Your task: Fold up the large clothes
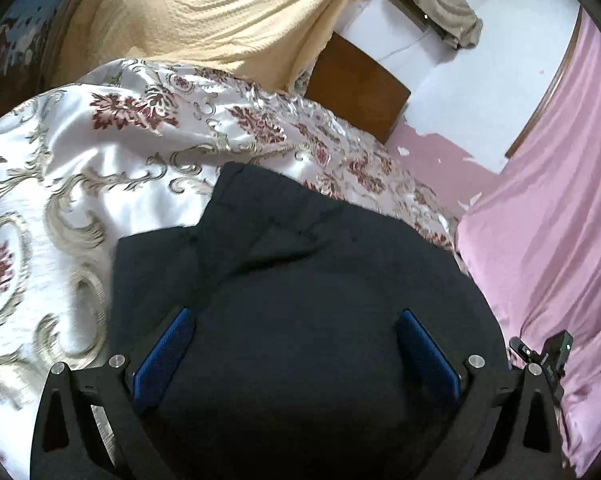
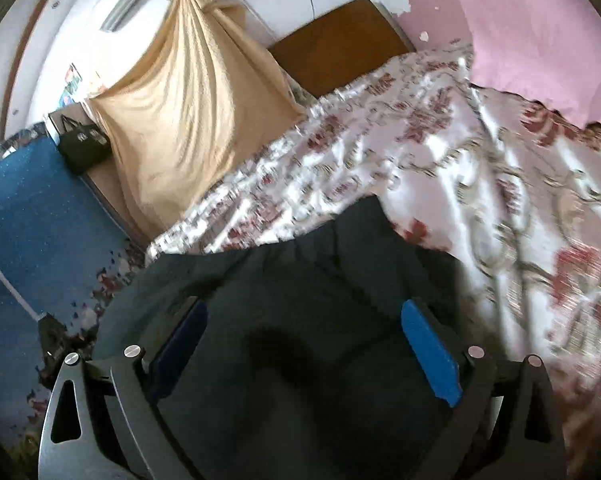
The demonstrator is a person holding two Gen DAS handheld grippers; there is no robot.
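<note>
A dark navy garment (image 1: 300, 256) lies partly folded on a bed with a white satin spread with a floral pattern (image 1: 60, 152). My left gripper (image 1: 296, 314) hovers right over it, open, blue pads (image 1: 164, 350) wide apart with dark cloth filling the space below them. In the right wrist view the same garment (image 2: 324, 256) spreads from the bed's near edge. My right gripper (image 2: 305, 305) is open above it as well, and its right blue pad (image 2: 430, 356) shows clearly. Neither gripper pinches the fabric.
A yellow cloth (image 2: 180, 120) hangs at the head of the bed beside a brown wooden board (image 2: 336, 44). Pink fabric (image 1: 560, 200) drapes along one side. A blue patterned carpet (image 2: 32, 220) and a black bag (image 2: 82, 146) lie on the other. A small black device (image 1: 548, 356) sits low by the pink fabric.
</note>
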